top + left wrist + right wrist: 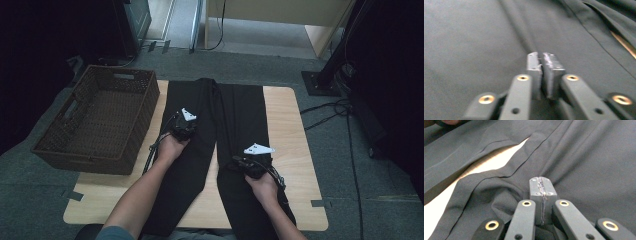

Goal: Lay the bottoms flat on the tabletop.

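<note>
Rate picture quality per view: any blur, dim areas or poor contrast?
High view: dim, corners nearly black, black trousers show little detail on the pale table. Left gripper view: motion-smeared, left gripper and fabric soft. Right gripper view: sharp, right gripper shut on a trouser fold, seams crisp.

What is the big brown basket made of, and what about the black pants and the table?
The basket looks like woven wicker or rattan, dark brown and matte: criss-cross strands show on its walls. The black pants seem to be thin, smooth woven cloth with a faint sheen; they crease softly and show stitched seams. The table looks like pale wood or wood-look board, smooth, with faint grain.
</note>
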Demonstrator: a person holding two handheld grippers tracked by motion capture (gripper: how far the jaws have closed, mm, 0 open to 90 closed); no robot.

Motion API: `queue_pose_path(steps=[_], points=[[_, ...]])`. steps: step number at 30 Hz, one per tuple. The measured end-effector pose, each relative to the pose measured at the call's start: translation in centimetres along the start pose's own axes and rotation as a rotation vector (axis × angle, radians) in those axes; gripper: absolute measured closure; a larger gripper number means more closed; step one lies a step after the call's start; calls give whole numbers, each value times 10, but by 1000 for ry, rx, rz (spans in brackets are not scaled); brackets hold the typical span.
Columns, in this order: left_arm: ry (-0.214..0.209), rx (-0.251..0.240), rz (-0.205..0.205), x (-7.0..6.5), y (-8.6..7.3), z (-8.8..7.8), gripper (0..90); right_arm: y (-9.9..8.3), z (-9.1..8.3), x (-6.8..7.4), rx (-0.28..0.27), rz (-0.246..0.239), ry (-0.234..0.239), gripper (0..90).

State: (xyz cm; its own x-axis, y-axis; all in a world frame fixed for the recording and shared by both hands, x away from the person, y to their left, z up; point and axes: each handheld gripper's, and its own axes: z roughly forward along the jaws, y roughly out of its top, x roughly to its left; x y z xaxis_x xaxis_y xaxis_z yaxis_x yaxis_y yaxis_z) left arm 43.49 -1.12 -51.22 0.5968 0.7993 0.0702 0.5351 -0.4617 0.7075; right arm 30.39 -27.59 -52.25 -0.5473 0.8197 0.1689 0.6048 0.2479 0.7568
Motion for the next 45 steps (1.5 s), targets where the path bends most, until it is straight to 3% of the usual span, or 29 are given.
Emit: queue_pose_path(steps=[3,5,6,8,9,10,11,13,16,19,23,26,28,29,30,34,35,38,40,42,45], points=[[2,7,12,-1,-1,-1,900,0,0,0,-2,5,-1,898],[-20,24,0,-1,-1,-5,900,0,0,0,-3,12,1,898],[-68,33,-41,0,-4,-9,900,0,0,0,-3,15,0,898],[-111,40,-50,-1,-11,-16,900,-1,-1,0,1,26,-5,898],[-111,40,-50,-1,-11,-16,900,-1,-1,0,1,26,-5,898],[-121,55,-25,-5,-18,-26,900,-1,-4,0,5,40,-7,898],[-121,55,-25,-5,-18,-26,900,-1,-4,0,5,40,-7,898],[-153,56,-21,-11,-31,-41,900,-3,-12,-4,3,59,-12,899],[-182,51,-45,-16,-43,-55,900,-4,-18,-5,15,74,-7,899],[-208,48,-69,-19,-50,-70,900,-6,-24,-3,34,50,-8,899],[-213,34,-63,-23,-56,-85,900,-9,-31,-1,58,59,5,899],[-184,101,8,-28,-75,-92,900,-17,-36,3,116,66,64,895],[-207,104,-36,-28,-80,-96,900,-20,-38,7,115,47,78,858],[-207,104,-36,-28,-80,-96,900,-20,-38,7,115,47,78,858],[-203,104,-27,-29,-81,-98,900,-19,-39,7,65,14,74,755],[-199,100,-32,-30,-80,-99,900,-3,-36,1,-19,5,23,623],[-199,100,-32,-30,-80,-99,900,-3,-36,1,-19,5,23,623],[-204,91,-37,-30,-81,-99,900,19,-26,-13,-93,13,-61,549],[-212,87,-54,-29,-82,-100,900,23,-22,-18,-97,17,-81,535],[-216,86,-61,-27,-82,-100,900,33,-8,-31,-96,60,-108,512],[-216,63,-75,-27,-83,-102,900,45,12,-44,-79,81,-152,492]])
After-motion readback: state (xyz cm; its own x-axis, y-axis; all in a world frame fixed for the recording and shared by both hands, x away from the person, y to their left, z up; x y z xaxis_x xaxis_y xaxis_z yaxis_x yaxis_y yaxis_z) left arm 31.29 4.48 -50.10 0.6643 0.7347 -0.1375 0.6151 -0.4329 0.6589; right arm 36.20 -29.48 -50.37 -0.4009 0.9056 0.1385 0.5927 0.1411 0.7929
